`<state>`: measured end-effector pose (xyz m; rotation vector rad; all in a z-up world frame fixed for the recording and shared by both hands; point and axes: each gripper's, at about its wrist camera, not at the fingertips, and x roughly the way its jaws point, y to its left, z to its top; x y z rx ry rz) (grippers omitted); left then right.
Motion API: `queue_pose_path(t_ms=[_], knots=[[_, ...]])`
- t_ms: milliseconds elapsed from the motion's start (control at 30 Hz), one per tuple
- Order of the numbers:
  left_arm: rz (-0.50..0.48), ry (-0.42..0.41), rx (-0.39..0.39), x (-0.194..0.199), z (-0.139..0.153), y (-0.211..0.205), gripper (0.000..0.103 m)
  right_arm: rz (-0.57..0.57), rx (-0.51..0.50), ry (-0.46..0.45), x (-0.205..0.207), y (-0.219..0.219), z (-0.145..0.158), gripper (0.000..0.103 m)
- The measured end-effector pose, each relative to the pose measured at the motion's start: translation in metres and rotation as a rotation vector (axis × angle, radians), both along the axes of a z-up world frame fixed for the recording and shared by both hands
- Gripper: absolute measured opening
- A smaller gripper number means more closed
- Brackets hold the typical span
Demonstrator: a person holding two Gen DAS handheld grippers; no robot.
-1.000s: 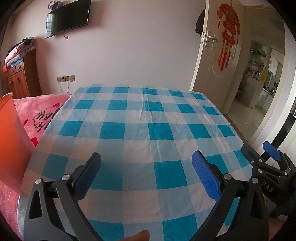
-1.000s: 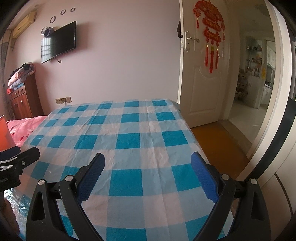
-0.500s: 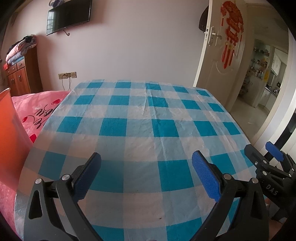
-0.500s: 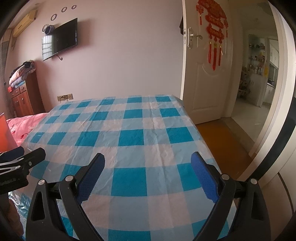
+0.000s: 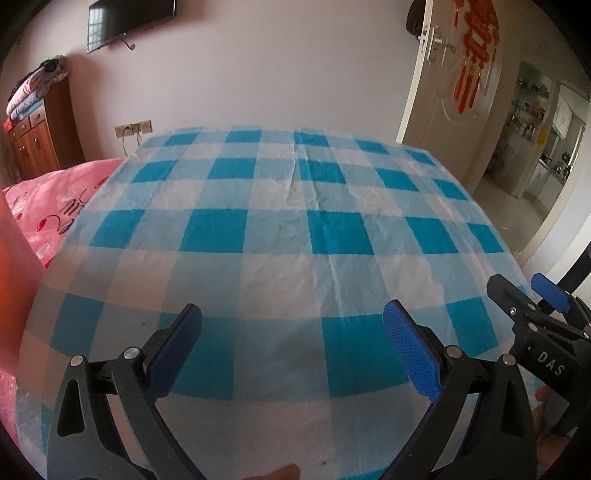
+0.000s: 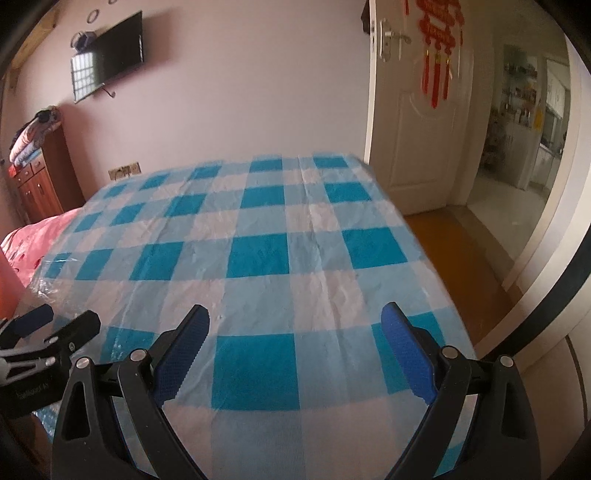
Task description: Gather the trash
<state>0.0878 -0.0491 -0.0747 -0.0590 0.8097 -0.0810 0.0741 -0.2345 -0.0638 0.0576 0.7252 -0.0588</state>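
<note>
A table under a blue-and-white checked plastic cloth [image 5: 280, 236] fills both views; no trash shows on it. My left gripper [image 5: 291, 332] hovers open over the near edge of the cloth, nothing between its blue pads. My right gripper [image 6: 295, 332] is open too, above the cloth [image 6: 258, 254] toward its right side. In the left wrist view the right gripper [image 5: 524, 295] juts in at the right edge. An orange container [image 5: 11, 280], only partly in frame, stands at the far left beside the table.
A pink printed cover [image 5: 48, 199] lies left of the table. Behind it stand a wooden cabinet [image 5: 33, 136] and a wall with a television [image 5: 125, 18]. A white door [image 6: 417, 122] and an open doorway onto a yellow floor [image 6: 465, 254] lie to the right.
Both cameras have tilted down and moved closer over the cloth; the far edge of the table sits lower in view. Both grippers stay open.
</note>
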Motion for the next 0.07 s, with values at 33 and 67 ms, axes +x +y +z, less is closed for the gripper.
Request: queue_pose_path(t_ms=[33,67], knots=[[-0.001,0.008,-0.002,0.0033,-0.0024,-0.0011,0.099,-0.003,-0.003,0.014,0.0050,0.0001,-0.0024,0.093],[0.000,0.015,0.000,0.0055,-0.0044,-0.0029,0.099,-0.004,-0.007,0.024,0.0087,0.0003,-0.0043,0.093]])
